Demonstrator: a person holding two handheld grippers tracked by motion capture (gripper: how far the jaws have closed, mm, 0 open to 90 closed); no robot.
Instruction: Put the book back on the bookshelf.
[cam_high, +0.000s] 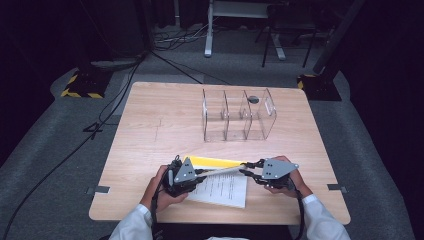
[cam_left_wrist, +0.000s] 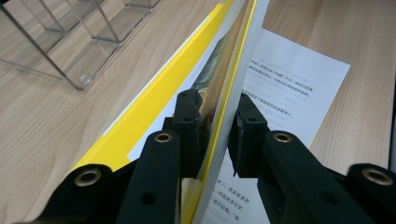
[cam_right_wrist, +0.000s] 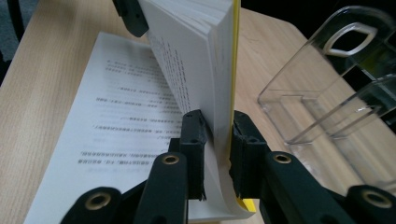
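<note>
Left tool (cam_high: 199, 171) and right tool (cam_high: 245, 167) clamped, tips facing inward.

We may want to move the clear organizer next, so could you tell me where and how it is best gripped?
Grip the organizer by one of its thin upright walls, coming down from above. It stands open-topped on the table, so the top edges are free for a jaw either side. The end wall with the oval cutout looks a likely handle. Both the left gripper and right gripper are now shut on the book.

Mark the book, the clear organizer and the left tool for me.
book (cam_right_wrist: 196, 51): right gripper view, on its page edges.
clear organizer (cam_high: 239, 120): high view, on its front wall.
left tool (cam_left_wrist: 215, 135): left gripper view, midway between its tips, clamped on the book.
</note>
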